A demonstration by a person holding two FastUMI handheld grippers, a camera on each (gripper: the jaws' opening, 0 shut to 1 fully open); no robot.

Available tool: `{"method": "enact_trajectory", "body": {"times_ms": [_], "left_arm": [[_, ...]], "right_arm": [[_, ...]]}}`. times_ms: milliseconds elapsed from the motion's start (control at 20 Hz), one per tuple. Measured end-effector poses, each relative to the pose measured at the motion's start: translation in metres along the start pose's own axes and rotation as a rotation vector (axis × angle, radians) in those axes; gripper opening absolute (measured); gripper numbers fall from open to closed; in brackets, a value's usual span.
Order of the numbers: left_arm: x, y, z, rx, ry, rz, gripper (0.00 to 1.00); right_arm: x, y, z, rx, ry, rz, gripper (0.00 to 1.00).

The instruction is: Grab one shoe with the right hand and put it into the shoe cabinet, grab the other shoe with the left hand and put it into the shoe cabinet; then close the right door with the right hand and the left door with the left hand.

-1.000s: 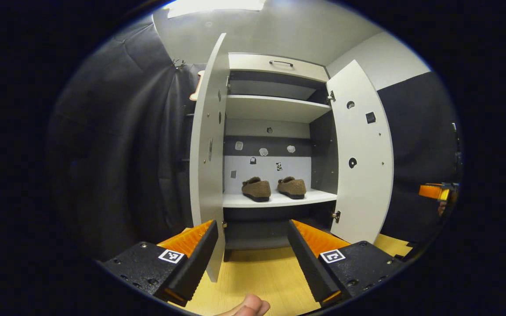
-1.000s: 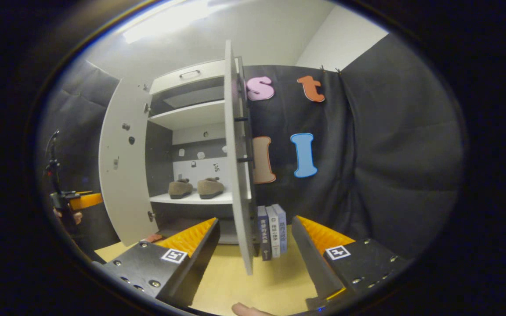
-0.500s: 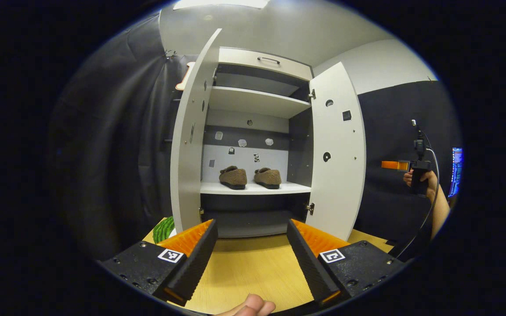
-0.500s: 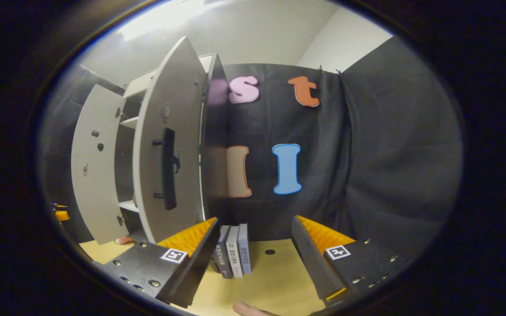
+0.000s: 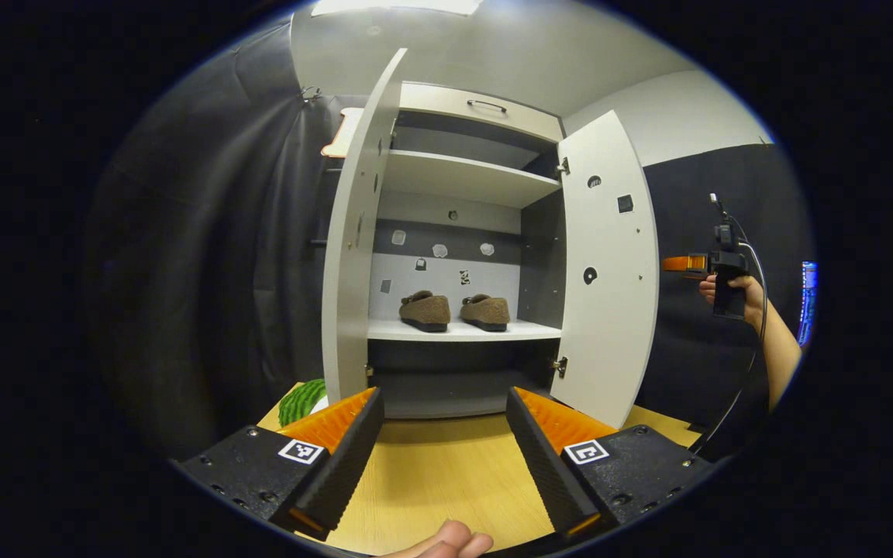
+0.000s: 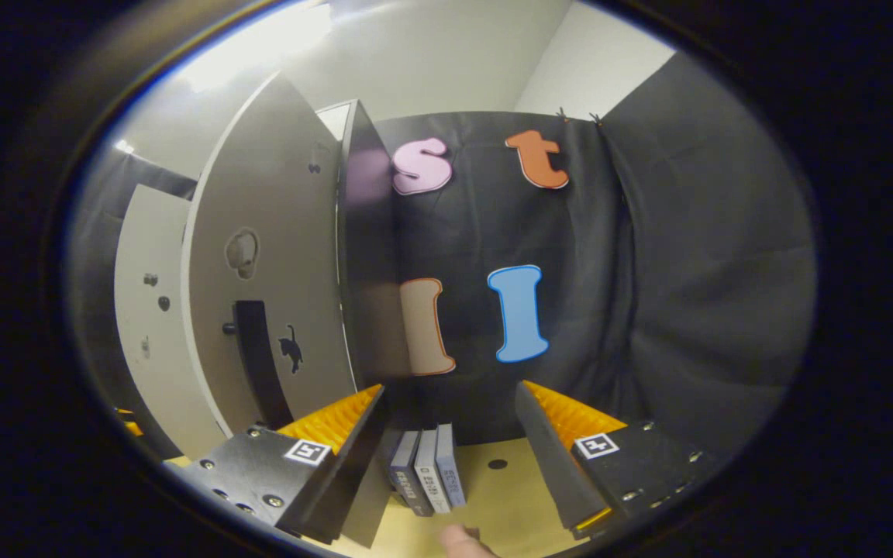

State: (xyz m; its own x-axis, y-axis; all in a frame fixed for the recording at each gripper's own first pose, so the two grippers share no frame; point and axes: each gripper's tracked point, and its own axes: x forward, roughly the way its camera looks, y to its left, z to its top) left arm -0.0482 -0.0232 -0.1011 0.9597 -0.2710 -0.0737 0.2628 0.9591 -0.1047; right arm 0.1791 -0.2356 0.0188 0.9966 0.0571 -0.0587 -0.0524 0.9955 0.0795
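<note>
My right claw (image 6: 446, 422) is spread wide and grips nothing; it has swung round behind the right door (image 6: 272, 271), whose outer face and dark handle (image 6: 260, 364) sit at about nine o'clock in the right gripper view, just beside my left finger. My left claw (image 5: 443, 422) is equally wide open and empty, hovering over the wooden surface (image 5: 446, 473) and facing the shoe cabinet (image 5: 462, 256). Both brown shoes (image 5: 454, 310) sit side by side on the lower shelf (image 5: 462, 331), so I judge the closing of the doors is what remains. The risk I see: I am pushing the right door from behind with a finger rather than holding it, so the finger could slide off its face or catch on the handle. A hard shove could slam the door or rock the cabinet. The books (image 6: 427, 473) standing at six o'clock near my right claw could be knocked over as I sweep. The left door (image 5: 357, 240) stands fully open at ten o'clock in the left gripper view.
</note>
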Motion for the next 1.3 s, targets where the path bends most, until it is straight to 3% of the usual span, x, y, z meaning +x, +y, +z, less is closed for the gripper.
{"method": "enact_trajectory", "body": {"times_ms": [300,450,500,550,600,750,900,1300], "left_arm": [[-0.006,0.016,0.004,0.022,-0.020,0.030,0.97],[-0.009,0.019,0.006,0.035,-0.038,0.034,0.97],[-0.010,0.019,0.006,0.038,-0.042,0.033,0.97],[-0.012,0.019,0.007,0.044,-0.050,0.033,0.96],[-0.013,0.020,0.009,0.051,-0.061,0.033,0.96],[-0.014,0.019,0.012,0.054,-0.082,0.027,0.97],[-0.017,0.016,0.011,0.060,-0.084,0.019,0.96],[-0.015,0.007,0.005,0.039,-0.056,0.016,0.96]], "right_arm": [[0.011,0.031,-0.005,-0.065,0.028,0.001,0.99],[0.010,0.053,-0.010,-0.068,0.041,0.053,1.00],[0.009,0.060,-0.014,-0.072,0.056,0.069,0.94],[0.011,0.060,-0.015,-0.098,0.055,0.063,0.99],[0.012,0.057,-0.013,-0.117,0.044,0.053,0.92],[0.011,0.064,-0.017,-0.073,0.065,0.058,0.94],[0.009,0.070,-0.013,-0.103,0.046,0.050,0.92],[0.012,0.134,-0.016,-0.117,0.047,0.133,0.94]]}}
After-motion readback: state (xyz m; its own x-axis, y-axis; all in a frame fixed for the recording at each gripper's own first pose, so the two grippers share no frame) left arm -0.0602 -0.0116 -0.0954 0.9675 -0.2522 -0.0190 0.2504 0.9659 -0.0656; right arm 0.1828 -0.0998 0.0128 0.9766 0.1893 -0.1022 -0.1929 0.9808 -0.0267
